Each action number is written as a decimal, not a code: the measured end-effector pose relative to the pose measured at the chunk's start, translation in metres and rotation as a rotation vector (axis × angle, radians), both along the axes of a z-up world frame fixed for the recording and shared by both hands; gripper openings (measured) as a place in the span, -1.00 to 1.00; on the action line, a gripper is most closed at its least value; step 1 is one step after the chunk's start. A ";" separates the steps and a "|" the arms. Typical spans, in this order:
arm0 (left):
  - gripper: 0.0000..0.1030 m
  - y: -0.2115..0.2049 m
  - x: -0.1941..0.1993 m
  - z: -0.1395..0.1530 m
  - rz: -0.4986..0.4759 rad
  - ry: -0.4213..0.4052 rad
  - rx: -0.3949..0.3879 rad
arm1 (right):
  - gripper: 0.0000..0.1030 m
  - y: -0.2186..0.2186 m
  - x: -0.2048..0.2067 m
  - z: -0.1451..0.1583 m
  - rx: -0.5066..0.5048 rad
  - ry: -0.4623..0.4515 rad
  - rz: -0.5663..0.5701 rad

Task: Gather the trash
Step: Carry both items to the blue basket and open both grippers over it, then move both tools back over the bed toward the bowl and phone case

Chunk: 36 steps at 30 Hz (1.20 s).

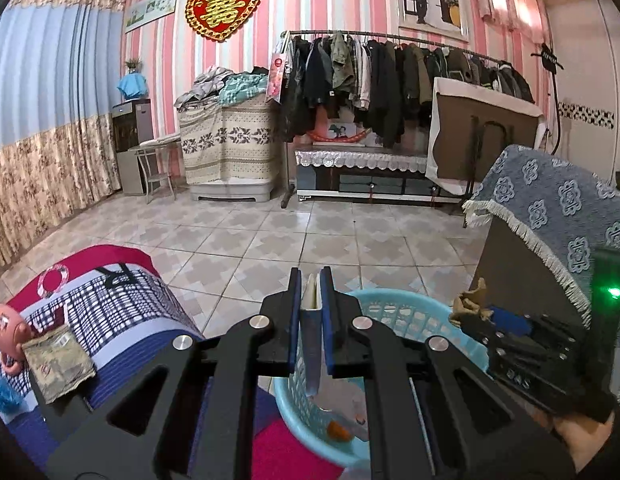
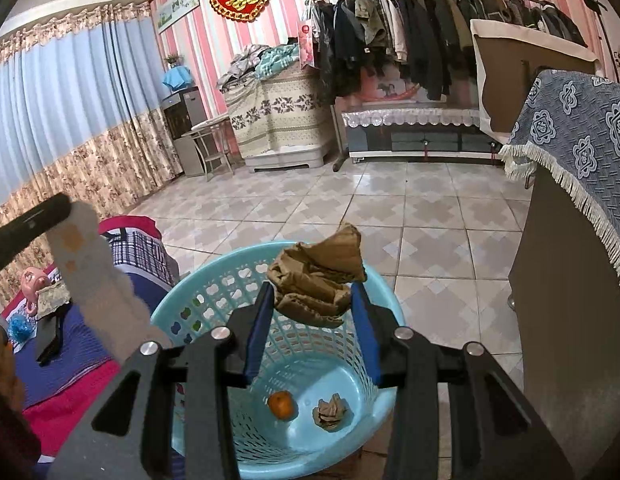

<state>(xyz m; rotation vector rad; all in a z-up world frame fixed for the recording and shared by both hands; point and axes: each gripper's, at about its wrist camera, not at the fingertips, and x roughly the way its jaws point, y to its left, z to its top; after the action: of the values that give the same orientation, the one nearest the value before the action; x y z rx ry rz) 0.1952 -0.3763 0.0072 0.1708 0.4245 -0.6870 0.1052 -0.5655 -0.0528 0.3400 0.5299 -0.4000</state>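
My left gripper is shut on a flat whitish wrapper, seen edge-on between the blue pads and hanging down over the near rim of a light blue plastic basket. In the right wrist view the same wrapper hangs blurred at the left. My right gripper is shut on a crumpled brown paper, held above the basket. An orange and a brown paper ball lie on the basket's bottom. The right gripper also shows in the left wrist view.
A bed with a checked blue and red blanket lies to the left, bearing a worn greenish packet, a pink toy and a blue fluffy item. A cabinet under a blue fringed cloth stands right of the basket. Tiled floor stretches ahead.
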 end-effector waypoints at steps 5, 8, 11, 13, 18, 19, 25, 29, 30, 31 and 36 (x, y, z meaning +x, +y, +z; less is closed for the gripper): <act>-0.42 -0.014 0.017 -0.011 0.012 0.039 0.023 | -0.23 0.001 0.006 -0.002 -0.004 0.015 0.006; 0.20 -0.007 0.024 -0.019 0.063 0.044 0.033 | -0.23 -0.001 0.007 -0.004 -0.004 0.023 0.004; 0.59 0.007 0.028 -0.021 0.091 0.062 0.019 | -0.22 -0.001 0.007 -0.003 -0.003 0.018 -0.001; 0.71 0.022 0.029 -0.022 0.112 0.068 0.009 | -0.22 0.002 0.010 -0.003 -0.010 0.019 0.003; 0.85 0.057 0.025 -0.024 0.156 0.077 0.024 | -0.19 0.015 0.022 -0.009 -0.027 0.034 0.025; 0.85 0.064 0.025 -0.024 0.158 0.086 0.020 | -0.19 0.018 0.025 -0.010 -0.031 0.039 0.030; 0.89 0.107 0.013 -0.024 0.203 0.099 0.020 | 0.09 0.029 0.037 -0.013 -0.037 0.040 0.038; 0.89 0.138 0.008 -0.025 0.245 0.116 0.011 | 0.44 0.031 0.034 -0.007 -0.043 0.003 0.017; 0.89 0.146 0.007 -0.025 0.261 0.118 0.010 | 0.49 0.032 0.034 -0.006 -0.044 0.003 0.018; 0.89 0.154 0.006 -0.025 0.276 0.120 0.007 | 0.55 0.034 0.033 -0.005 -0.050 0.004 0.014; 0.89 0.183 -0.003 -0.020 0.321 0.108 0.002 | 0.81 0.047 0.030 0.007 -0.086 -0.019 -0.001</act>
<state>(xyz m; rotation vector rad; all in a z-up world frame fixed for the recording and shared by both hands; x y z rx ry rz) 0.1926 -0.1937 -0.0126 0.0653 0.5425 -0.3813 0.1354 -0.5182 -0.0457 0.2609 0.4925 -0.4194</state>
